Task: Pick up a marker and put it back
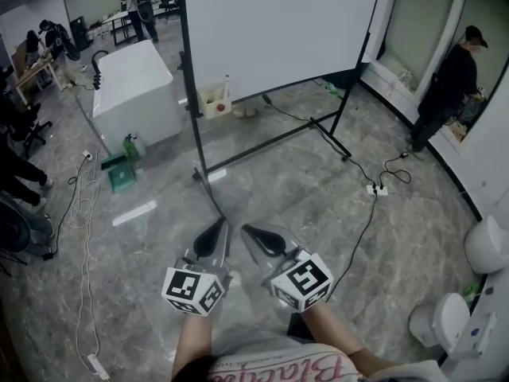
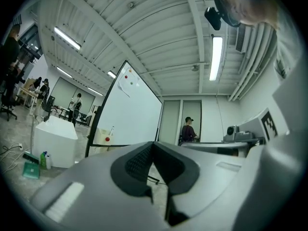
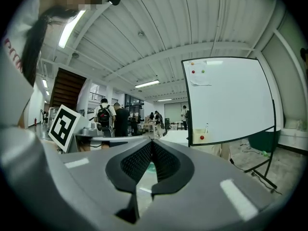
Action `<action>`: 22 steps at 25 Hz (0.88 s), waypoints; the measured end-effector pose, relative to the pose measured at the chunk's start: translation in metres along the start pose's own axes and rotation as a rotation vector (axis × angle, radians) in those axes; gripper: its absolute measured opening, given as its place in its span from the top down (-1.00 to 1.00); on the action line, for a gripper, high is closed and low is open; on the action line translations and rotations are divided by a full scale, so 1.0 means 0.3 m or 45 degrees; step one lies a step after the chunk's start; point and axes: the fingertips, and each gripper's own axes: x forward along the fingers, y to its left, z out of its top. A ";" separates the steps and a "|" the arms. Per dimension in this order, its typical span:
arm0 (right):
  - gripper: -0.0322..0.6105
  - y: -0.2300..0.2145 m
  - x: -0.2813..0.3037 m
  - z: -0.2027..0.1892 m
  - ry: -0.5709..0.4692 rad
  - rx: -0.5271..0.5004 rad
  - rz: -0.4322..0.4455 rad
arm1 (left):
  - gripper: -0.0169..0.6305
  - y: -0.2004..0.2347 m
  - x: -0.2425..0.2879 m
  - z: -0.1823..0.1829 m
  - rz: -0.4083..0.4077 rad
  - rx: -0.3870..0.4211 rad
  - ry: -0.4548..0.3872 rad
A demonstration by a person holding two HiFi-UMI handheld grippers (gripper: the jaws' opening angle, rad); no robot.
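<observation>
A whiteboard (image 1: 278,30) on a black wheeled stand fills the top middle of the head view. A cream holder box (image 1: 213,100) hangs at its lower left corner, and a marker (image 1: 227,83) stands upright in it. Both grippers hover low over the floor in front of me, well short of the board. My left gripper (image 1: 216,231) is shut with nothing between its pads, and so is my right gripper (image 1: 256,235). The left gripper view shows shut jaws (image 2: 153,144) and the marker (image 2: 112,130) far off. In the right gripper view the gripper (image 3: 151,142) is also shut, with the marker (image 3: 207,128) distant.
A white cabinet (image 1: 135,90) stands left of the board, with a green bottle and a green bin (image 1: 121,173) at its foot. Cables and a power strip (image 1: 377,189) lie on the marble floor. A person (image 1: 449,86) stands at the right wall; others sit far left.
</observation>
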 end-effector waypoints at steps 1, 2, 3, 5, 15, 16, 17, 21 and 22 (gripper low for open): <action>0.89 -0.024 0.026 -0.001 -0.001 0.003 -0.006 | 0.95 0.021 0.027 -0.002 -0.006 0.000 0.005; 0.89 -0.048 0.053 0.001 0.001 0.003 -0.013 | 0.95 0.044 0.056 0.000 -0.013 0.001 0.008; 0.89 -0.073 0.083 0.006 0.005 0.002 -0.020 | 0.95 0.070 0.088 0.006 -0.018 0.002 0.011; 0.89 -0.123 0.144 0.018 0.015 0.008 -0.031 | 0.95 0.125 0.156 0.025 -0.030 0.002 0.012; 0.89 -0.386 0.434 0.094 -0.014 0.018 -0.097 | 0.95 0.343 0.480 0.103 -0.125 0.032 0.027; 0.89 -0.407 0.454 0.093 -0.013 0.022 -0.107 | 0.95 0.360 0.501 0.105 -0.129 0.033 0.027; 0.89 -0.428 0.474 0.090 -0.012 0.027 -0.117 | 0.95 0.377 0.520 0.104 -0.132 0.034 0.027; 0.89 -0.507 0.545 0.073 -0.004 0.042 -0.155 | 0.95 0.442 0.590 0.090 -0.136 0.022 0.046; 0.89 -0.526 0.560 0.070 -0.002 0.043 -0.164 | 0.95 0.457 0.607 0.085 -0.136 0.019 0.052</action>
